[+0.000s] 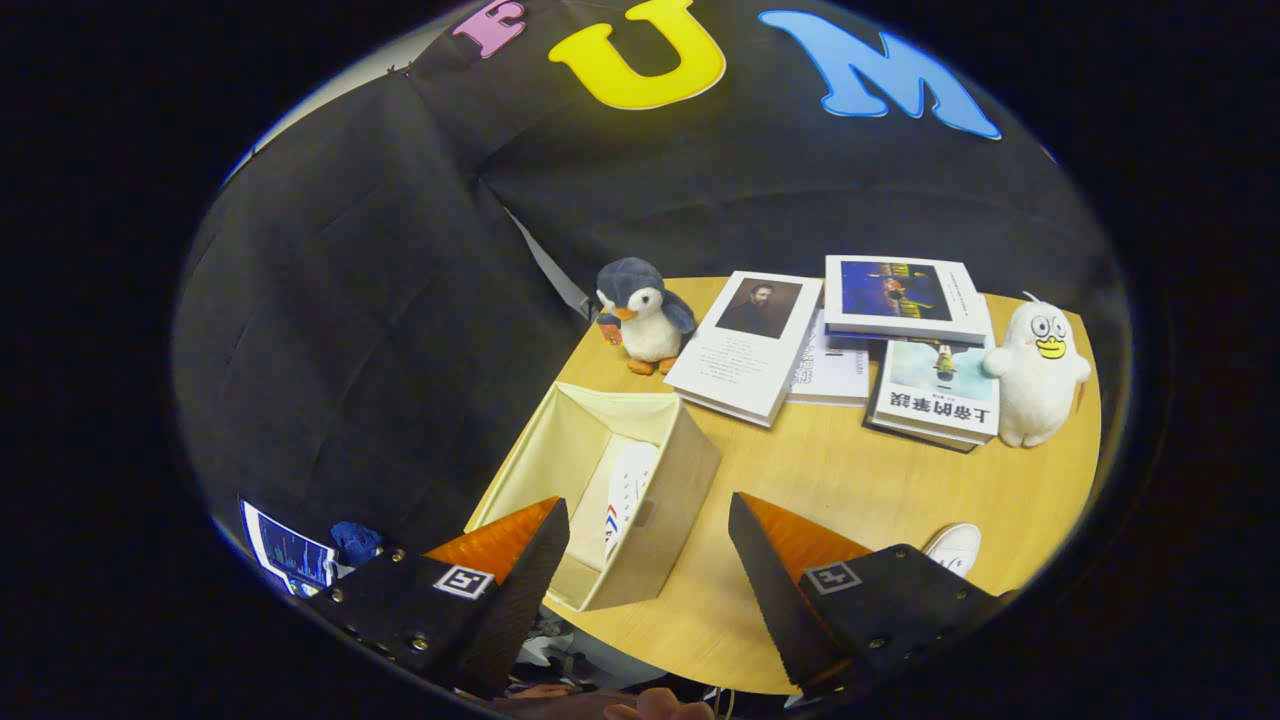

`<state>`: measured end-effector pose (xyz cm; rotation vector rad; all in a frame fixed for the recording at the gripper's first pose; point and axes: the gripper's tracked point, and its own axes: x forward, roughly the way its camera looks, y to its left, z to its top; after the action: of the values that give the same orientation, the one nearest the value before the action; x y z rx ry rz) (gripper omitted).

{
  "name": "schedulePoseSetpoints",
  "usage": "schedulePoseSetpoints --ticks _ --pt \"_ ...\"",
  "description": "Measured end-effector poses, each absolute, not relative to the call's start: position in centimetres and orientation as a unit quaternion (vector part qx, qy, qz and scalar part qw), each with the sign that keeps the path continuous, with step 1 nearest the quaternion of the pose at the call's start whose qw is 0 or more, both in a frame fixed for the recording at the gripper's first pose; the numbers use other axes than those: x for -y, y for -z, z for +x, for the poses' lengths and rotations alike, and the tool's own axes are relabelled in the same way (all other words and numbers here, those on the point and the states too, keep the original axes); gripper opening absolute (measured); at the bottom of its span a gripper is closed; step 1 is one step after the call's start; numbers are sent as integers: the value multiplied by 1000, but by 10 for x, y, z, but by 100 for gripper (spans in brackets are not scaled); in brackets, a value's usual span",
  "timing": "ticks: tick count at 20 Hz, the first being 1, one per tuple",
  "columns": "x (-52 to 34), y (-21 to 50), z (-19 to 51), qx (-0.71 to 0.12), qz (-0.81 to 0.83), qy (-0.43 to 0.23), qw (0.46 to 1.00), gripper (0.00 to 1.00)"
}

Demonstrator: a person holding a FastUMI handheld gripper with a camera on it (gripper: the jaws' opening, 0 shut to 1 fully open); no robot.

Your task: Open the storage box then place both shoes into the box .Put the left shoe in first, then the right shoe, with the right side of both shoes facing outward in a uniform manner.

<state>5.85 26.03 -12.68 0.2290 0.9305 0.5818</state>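
Note:
An open cream fabric storage box (690,470) stands on the round wooden table (840,470), just ahead of my fingers and partly between them. One white shoe (628,490) stands on edge inside the box, against its right wall. The second white shoe (955,548) lies on the table beyond my right finger, mostly hidden by it. My gripper (645,570) hovers above the box's near corner, open, with nothing between its fingers.
Beyond the box stand a penguin plush (640,315), several books (750,345) and a white duck plush (1042,370). The table's near edge runs under my fingers. A person's hand (660,706) shows below them. The black booth wall lies left of the table.

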Motion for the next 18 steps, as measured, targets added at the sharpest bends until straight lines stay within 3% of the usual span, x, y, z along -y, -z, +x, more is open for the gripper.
schedulePoseSetpoints --ticks 6,18 --pt "-164 149 47 -426 93 -215 874 97" --pt "-42 208 8 -464 112 -110 872 97"
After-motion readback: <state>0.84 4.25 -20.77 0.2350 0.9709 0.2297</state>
